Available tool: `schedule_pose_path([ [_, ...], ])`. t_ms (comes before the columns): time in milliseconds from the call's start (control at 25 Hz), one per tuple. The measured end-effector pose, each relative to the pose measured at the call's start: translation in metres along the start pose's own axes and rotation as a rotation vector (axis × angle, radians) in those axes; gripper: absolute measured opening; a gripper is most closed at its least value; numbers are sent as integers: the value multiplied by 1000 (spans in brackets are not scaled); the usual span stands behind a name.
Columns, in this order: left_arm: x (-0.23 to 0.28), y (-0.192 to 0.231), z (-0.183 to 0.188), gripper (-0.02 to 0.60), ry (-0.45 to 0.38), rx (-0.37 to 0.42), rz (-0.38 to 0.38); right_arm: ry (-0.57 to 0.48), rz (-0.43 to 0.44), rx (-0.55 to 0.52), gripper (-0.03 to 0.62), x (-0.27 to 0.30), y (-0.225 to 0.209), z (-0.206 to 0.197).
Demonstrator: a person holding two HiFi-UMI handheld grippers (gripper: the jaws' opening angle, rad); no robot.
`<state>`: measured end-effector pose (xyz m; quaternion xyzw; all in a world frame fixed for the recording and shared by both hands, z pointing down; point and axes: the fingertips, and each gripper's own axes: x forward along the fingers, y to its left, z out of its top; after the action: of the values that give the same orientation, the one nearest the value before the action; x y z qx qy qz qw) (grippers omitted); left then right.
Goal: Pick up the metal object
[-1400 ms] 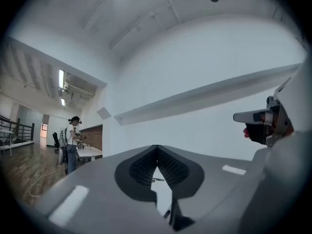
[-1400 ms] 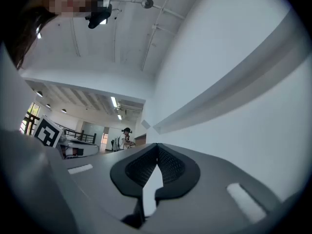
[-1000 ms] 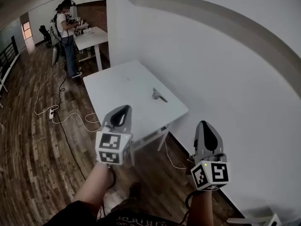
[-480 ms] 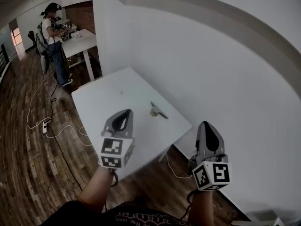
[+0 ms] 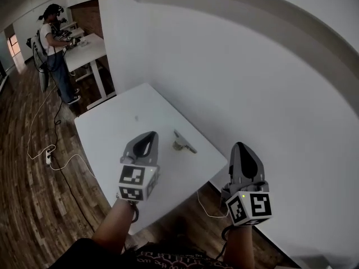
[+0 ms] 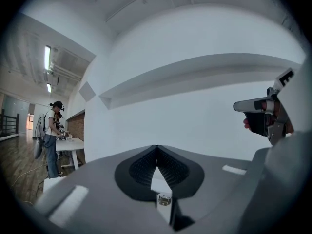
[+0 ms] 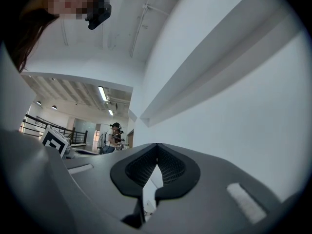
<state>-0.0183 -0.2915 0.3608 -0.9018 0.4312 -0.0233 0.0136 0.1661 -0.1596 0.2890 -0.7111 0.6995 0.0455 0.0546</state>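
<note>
The metal object [image 5: 182, 143], a small grey piece with a thin arm, lies on the white worktop [image 5: 118, 130], near the edge that faces the wall [image 5: 252, 66], and nothing touches it. In the head view it has come closer during the last second. Before, it lay well ahead of both tools; now it appears between them, just beside the tips of the left hand-held gripper [image 5: 147, 134]. This gripper has its jaws fully together with nothing in them. The right hand-held gripper [image 5: 242, 146], held off the worktop's corner, is also closed and empty. The approach seems nearly done, but the grasp has not begun, and one pair of jaws probably must open before going down on the object.
</note>
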Motion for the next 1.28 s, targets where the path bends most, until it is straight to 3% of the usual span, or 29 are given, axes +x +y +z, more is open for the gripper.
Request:
schedule_pose_path([
  [200,42,-4,-24,23,42,-19,-46,21,61,22,12,34,-15,-17],
  [360,77,-27,-65,297,166,20,-214,41,108,18,12,58,-23,-28],
  [400,84,-34,-79,338,215,46,-256,46,117,19,14,62,-26,-30],
  [600,112,-58,-171,413,482,241,-452,75,145,40,12,80,-40,-45],
  [720,132,-62,-225,423,629,275,-527,90,156,50,12,88,-47,-55],
  [920,165,-49,-289,426,832,282,-510,119,158,61,12,94,-56,-72],
  [1160,174,-67,-324,426,1013,228,-581,132,138,70,12,101,-71,-81],
  [1280,163,-79,-332,426,1104,163,-642,137,128,74,12,102,-75,-83],
])
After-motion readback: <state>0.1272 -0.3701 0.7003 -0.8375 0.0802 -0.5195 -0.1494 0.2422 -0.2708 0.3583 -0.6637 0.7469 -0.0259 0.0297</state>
